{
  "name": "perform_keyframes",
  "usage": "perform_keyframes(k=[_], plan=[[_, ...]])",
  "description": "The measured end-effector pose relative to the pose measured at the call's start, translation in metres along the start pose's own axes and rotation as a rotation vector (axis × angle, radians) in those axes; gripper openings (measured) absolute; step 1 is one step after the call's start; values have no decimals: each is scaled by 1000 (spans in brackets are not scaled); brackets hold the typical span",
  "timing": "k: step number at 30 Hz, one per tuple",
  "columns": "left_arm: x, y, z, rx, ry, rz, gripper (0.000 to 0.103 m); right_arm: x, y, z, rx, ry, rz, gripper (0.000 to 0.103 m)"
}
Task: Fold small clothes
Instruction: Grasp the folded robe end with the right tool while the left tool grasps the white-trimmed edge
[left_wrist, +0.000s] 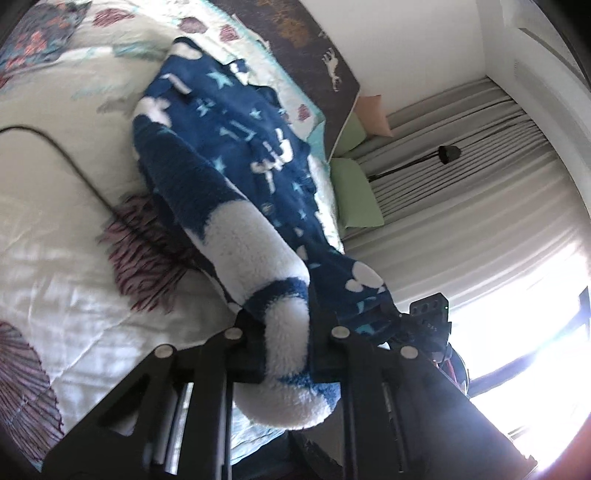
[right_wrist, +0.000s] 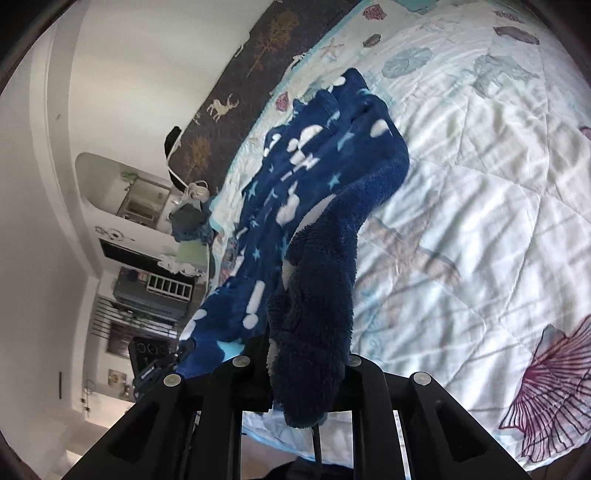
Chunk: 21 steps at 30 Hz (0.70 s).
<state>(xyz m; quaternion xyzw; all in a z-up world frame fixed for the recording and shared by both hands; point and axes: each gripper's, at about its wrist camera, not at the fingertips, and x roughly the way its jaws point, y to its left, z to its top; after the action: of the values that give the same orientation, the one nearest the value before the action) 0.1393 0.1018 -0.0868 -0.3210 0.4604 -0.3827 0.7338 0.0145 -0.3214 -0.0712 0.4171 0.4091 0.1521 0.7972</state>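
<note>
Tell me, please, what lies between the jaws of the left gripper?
A white, navy-banded end of the fluffy navy fleece garment fills the left gripper, pinched tight, as the left wrist view shows. The rest trails onto the white seashell-print quilt.

No readable text, labels or numbers, small print on a black device (right_wrist: 149, 373) too blurred

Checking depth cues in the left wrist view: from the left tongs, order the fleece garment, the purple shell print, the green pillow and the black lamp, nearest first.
1. Fleece garment, clamped in the left tongs.
2. Purple shell print, on the quilt, left.
3. Green pillow, beyond the bed, right.
4. Black lamp, against the curtain.
</note>
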Motion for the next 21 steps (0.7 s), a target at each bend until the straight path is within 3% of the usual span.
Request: perform_keyframes(k=[4, 6, 8, 11, 17, 21], plan=[[0, -4, 6, 6, -2, -13, 16, -2, 2, 4, -24, 0, -33, 16], [3, -1, 7, 2, 2, -6, 16, 1, 0, 4, -54, 15, -141, 22], [6, 5, 4, -10, 11, -3, 16, 4, -8, 0, -66, 46, -230, 38], [8, 14, 0, -30, 27, 12, 16, 7, -27, -9, -20, 87, -282, 49], [4, 18, -5, -39, 30, 25, 16, -4, -42, -18, -7, 82, -290, 49], [4, 17, -6, -33, 30, 32, 16, -21, -26, -18, -96, 9, -384, 49]])
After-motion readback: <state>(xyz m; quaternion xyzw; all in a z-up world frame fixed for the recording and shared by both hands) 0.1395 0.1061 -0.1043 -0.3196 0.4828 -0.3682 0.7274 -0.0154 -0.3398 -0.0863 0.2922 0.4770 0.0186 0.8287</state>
